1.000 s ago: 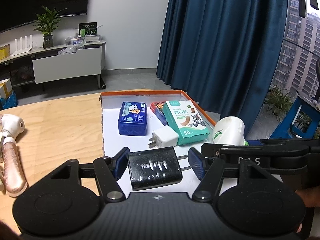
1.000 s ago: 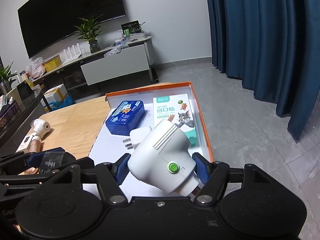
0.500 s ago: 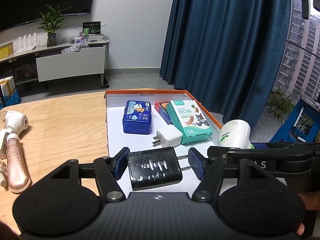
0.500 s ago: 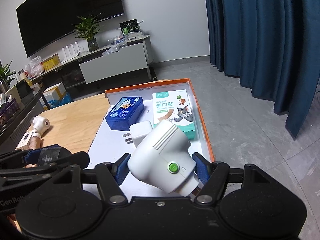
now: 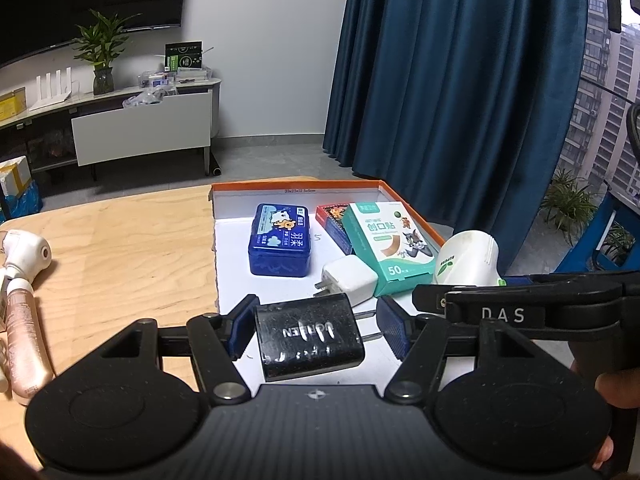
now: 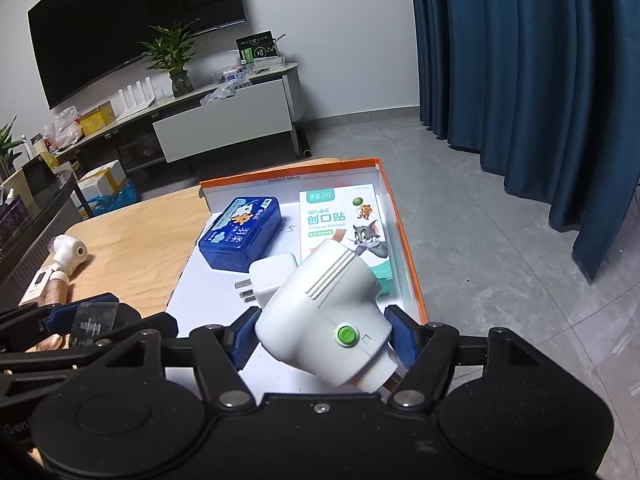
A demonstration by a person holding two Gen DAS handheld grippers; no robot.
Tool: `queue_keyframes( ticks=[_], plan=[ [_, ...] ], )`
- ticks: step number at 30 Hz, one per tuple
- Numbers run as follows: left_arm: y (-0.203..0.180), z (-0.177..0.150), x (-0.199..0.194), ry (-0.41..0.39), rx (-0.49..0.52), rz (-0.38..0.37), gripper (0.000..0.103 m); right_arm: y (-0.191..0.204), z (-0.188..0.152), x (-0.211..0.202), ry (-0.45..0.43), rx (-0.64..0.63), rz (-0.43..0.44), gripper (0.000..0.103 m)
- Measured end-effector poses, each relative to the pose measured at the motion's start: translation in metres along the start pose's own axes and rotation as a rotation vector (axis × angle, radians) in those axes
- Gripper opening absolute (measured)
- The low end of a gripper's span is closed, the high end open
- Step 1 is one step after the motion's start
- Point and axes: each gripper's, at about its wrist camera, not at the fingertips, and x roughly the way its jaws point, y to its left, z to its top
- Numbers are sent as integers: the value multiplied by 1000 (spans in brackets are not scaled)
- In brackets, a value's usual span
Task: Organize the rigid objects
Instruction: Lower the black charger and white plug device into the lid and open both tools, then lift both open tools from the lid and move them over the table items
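My left gripper is shut on a black charger, whose prongs point at the right pad. It hovers over the near end of an orange-rimmed tray. My right gripper is shut on a white plug-in device with a green button, held above the tray's near right corner. That device also shows at the right of the left wrist view. In the tray lie a blue tin, a white charger, a teal bandage box and a red box.
The tray sits at the right end of a wooden table, with grey floor beyond its right rim. A white handheld device and a pink bottle lie at the table's left. Blue curtains hang behind.
Both views have drifted only slightly. Each gripper keeps the same hold on its object, and nothing in the tray has moved.
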Motion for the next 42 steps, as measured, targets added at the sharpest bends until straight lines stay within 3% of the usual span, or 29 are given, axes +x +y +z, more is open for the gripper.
queue_keyframes(
  ticks=[20,34,37,42],
  plan=[
    [1,10,18,11,-12,-10,65,-2,15,24,32,43,-27,81],
    [-8,7,38,75,-19,-78,63,-12,19,9,-83,96,-36,86],
    [-9,9,36,78,-31,-103,72,-10,18,5,-98,81,-33,86],
    [-4,13,25,63,-33,-73,81,-6,17,-4,-109,77,-42,87]
  ],
)
